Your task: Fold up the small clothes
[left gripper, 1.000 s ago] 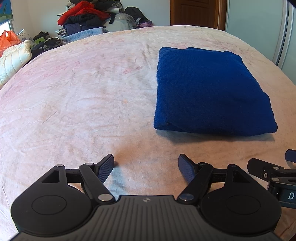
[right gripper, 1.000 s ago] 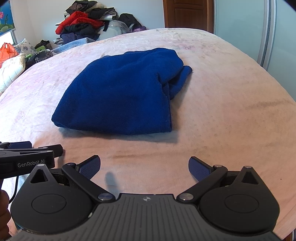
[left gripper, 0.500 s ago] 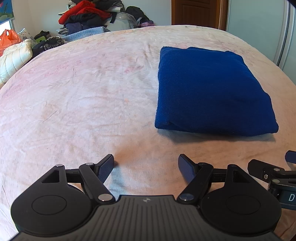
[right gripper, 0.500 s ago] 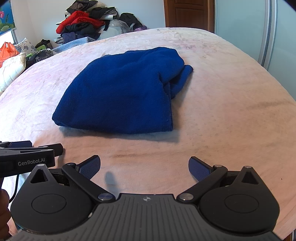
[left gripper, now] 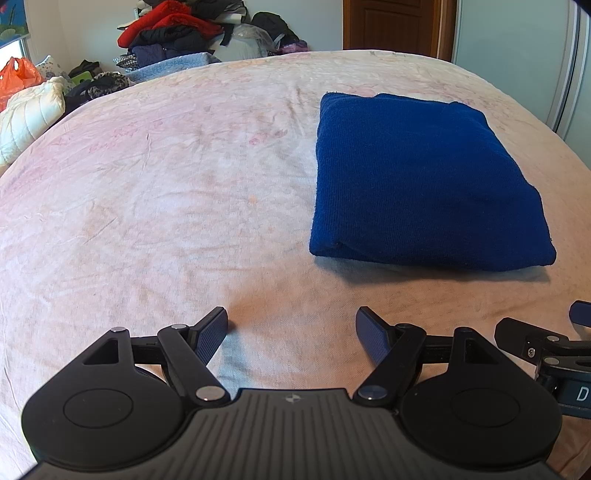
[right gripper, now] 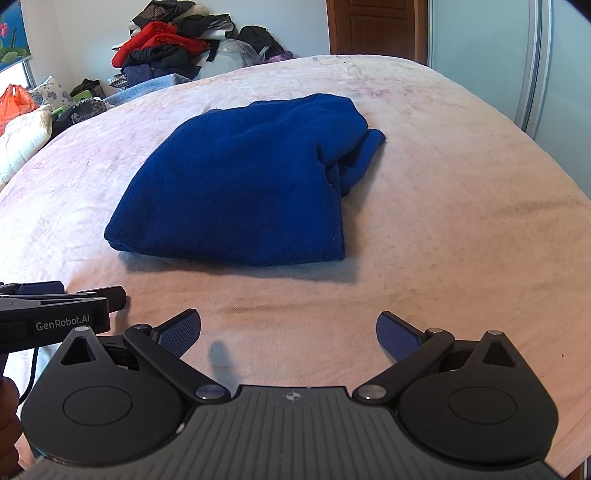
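Pink bedspread (left gripper: 166, 206), brown door (left gripper: 391, 29)

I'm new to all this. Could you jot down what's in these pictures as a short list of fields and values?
surface: bed with a pale pink sheet
garment: blue garment, folded into a compact bundle, lying on the sheet
loose part: a bit of cloth sticks out at its far right corner in the right wrist view
left gripper: open, empty, short of the garment
right gripper: open, empty, short of the garment
background: clothes pile beyond the bed, wooden door
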A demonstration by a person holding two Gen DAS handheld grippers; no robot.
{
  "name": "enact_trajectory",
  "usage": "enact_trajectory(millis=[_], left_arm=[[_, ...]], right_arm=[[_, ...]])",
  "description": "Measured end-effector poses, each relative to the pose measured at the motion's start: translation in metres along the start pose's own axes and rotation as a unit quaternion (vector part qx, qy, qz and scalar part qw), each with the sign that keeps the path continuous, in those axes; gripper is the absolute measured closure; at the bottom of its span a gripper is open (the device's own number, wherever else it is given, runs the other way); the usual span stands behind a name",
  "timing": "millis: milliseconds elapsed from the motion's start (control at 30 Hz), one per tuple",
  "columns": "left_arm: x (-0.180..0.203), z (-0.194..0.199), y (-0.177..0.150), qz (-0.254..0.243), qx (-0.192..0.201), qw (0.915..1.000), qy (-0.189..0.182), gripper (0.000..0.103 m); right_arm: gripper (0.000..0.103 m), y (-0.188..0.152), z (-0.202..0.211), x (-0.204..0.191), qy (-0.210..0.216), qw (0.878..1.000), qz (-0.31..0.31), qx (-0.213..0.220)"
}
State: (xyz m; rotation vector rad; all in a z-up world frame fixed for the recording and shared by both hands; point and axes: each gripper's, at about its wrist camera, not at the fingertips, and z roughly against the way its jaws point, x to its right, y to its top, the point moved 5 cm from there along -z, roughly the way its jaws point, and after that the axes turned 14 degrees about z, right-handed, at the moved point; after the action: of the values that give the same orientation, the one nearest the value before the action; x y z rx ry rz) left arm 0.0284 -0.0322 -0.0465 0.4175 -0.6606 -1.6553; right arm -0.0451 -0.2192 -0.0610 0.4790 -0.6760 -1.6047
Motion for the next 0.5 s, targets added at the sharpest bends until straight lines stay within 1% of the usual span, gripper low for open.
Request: enact_trajectory(millis=[500], left_arm=[[0.0003,0.0003,0.0002,0.000,0.000,1.0000,0.000,0.027]], right_arm=[[0.001,-0.0001,0.0007,0.0002,0.002,1.000,0.001,0.000]])
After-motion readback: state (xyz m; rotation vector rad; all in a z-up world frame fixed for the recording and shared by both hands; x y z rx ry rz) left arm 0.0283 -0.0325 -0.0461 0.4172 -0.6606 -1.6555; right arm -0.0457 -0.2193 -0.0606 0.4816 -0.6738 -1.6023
